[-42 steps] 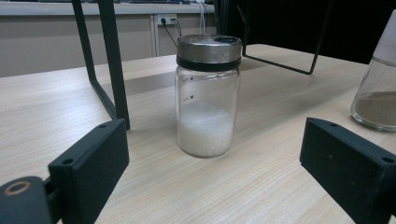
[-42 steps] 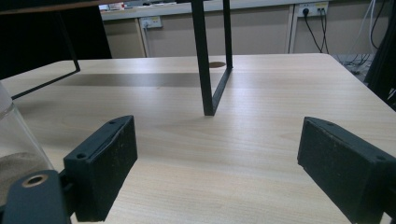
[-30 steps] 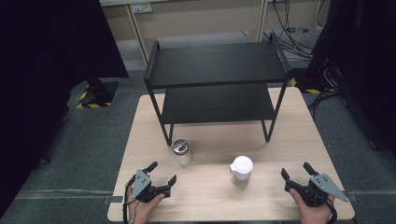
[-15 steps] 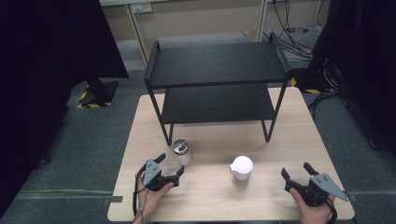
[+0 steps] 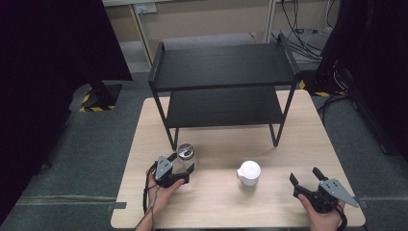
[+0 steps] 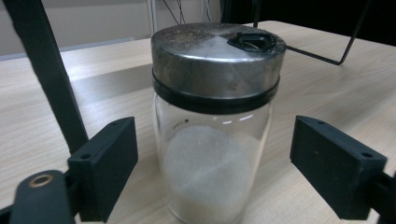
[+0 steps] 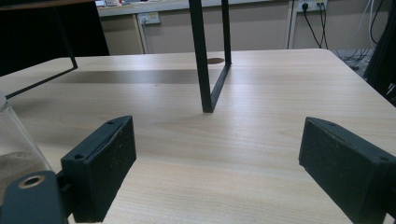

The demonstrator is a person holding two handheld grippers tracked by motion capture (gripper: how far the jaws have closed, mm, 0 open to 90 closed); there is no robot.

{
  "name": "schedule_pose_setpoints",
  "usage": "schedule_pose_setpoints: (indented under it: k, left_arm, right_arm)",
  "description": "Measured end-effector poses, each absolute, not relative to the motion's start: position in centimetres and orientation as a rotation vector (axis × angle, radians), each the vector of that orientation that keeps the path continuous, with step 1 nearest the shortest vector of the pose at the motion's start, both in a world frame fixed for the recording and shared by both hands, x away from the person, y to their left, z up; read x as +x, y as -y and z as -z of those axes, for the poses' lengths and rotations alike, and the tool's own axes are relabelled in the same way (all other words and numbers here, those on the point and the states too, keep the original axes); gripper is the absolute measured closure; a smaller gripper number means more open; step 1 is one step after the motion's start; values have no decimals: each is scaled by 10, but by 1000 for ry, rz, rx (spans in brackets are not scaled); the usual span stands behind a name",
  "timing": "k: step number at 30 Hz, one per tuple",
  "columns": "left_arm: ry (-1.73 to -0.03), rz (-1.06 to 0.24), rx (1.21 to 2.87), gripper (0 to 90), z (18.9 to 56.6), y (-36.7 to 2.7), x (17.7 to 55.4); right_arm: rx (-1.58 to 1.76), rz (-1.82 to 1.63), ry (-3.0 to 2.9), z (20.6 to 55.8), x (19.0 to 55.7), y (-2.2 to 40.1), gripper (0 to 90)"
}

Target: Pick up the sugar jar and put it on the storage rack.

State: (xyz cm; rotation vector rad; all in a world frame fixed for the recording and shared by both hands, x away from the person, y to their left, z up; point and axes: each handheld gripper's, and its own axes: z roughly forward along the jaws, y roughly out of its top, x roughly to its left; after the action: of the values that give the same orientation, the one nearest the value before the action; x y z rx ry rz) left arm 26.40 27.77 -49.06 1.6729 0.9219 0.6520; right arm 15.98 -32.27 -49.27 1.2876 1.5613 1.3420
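Since the earlier frame the left claw has slid forward to straddle, spread and not touching, the glass shaker on the counter, likely slippery and breakable, best pinched mid-body, while the right claw waits spread.

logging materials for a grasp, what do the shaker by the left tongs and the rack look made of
Shaker: clear glass by the look, you can see through to the white grains inside; its lid looks like dull, speckled metal with a black band.
Rack: thin black metal bars and dark shelves, matte finish, probably painted.
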Motion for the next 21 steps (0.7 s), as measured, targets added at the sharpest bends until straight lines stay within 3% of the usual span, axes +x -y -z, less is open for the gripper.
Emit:
schedule_pose_setpoints:
  k: [12, 21]
  left_arm:
    - [-971, -662, 1685, 299, 486, -265, 270]
    - [-971, -669, 1685, 303, 486, -264, 269]
  right_arm:
    - [1290, -1343, -1562, 493, 160, 323, 110]
    - [1292, -1345, -1562, 492, 160, 323, 108]
